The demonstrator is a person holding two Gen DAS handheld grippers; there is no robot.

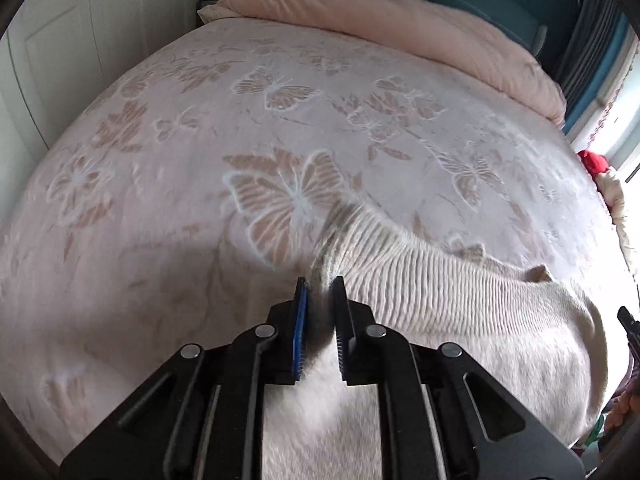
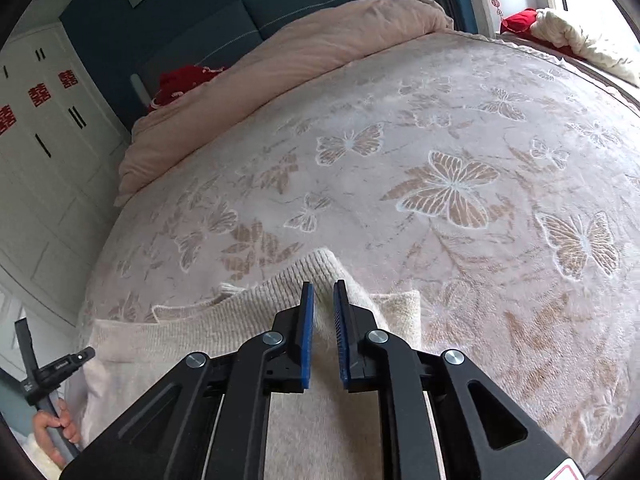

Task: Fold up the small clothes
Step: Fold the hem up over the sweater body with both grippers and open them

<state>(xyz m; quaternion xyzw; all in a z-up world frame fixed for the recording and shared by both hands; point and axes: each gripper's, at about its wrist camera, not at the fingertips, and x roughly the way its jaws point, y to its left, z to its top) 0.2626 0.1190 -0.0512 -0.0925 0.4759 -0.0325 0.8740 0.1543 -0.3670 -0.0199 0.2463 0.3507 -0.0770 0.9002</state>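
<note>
A cream knit sweater (image 1: pixel 440 304) lies on the pink butterfly-patterned bedspread (image 1: pixel 200 120) at the near edge of the bed. My left gripper (image 1: pixel 320 284) is shut on the ribbed edge of the sweater and lifts that fold. In the right wrist view the same sweater (image 2: pixel 256 312) spreads under my right gripper (image 2: pixel 324 288), whose jaws are narrowly closed on a fold of the knit. The bedspread (image 2: pixel 440 140) fills the rest of that view. The sweater's lower part is hidden under both grippers.
A rolled pink duvet (image 1: pixel 400 20) lies along the blue headboard (image 2: pixel 280 4). White wardrobe doors (image 2: pixel 36 160) stand at the left. Red and cream cloth (image 2: pixel 560 32) lies by the window. The other hand and its gripper handle (image 2: pixel 48 384) show at lower left.
</note>
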